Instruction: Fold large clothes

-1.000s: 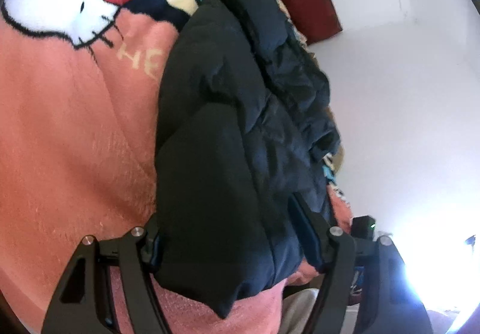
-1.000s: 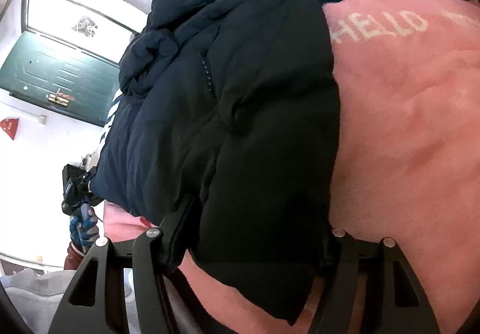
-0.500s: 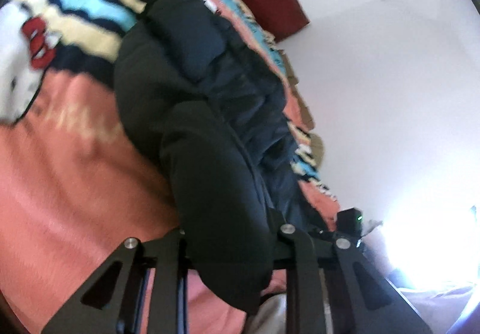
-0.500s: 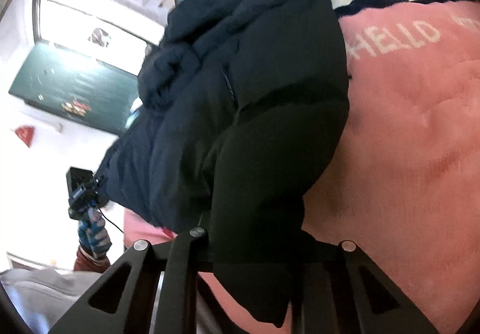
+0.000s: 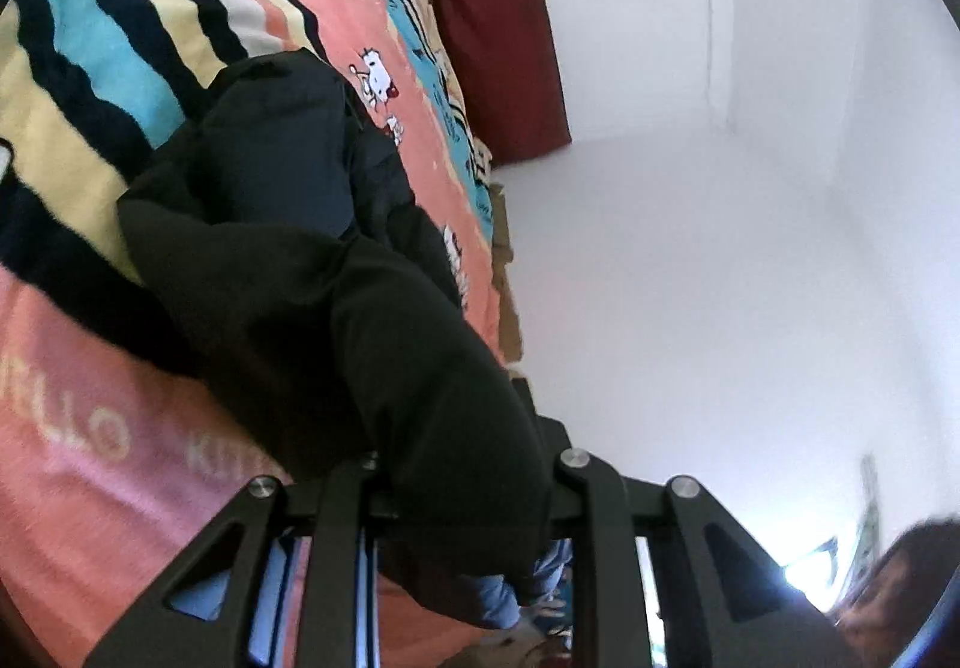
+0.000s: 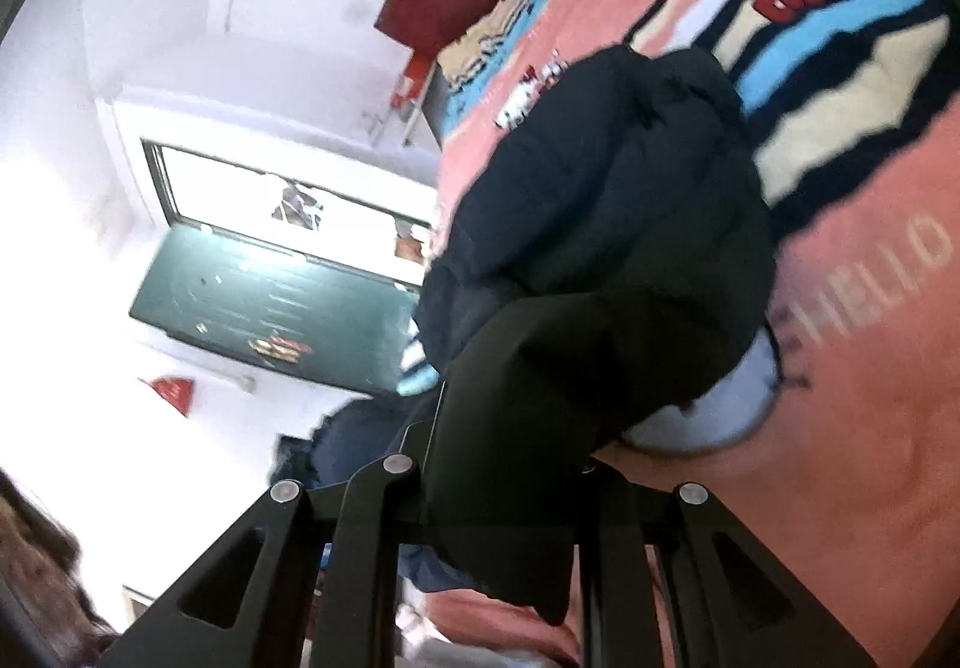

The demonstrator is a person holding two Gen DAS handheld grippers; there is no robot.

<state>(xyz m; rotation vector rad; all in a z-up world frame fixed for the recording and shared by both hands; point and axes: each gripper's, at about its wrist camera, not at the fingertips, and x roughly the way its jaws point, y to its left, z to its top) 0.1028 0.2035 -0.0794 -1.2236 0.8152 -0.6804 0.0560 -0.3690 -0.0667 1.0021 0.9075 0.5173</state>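
One dark puffer jacket (image 5: 312,272) fills the middle of the left wrist view and shows again at the centre of the right wrist view (image 6: 612,248). Two grippers are in play: the left gripper (image 5: 462,500) at the bottom centre of its frame, the right gripper (image 6: 498,494) at the bottom centre of its own, each clamped on a bunch of the jacket. One pink cartoon blanket (image 5: 90,464) covers the left side. One dark red pillow (image 5: 498,26) sits at the upper centre. One green door (image 6: 270,320) stands at centre left of the right wrist view.
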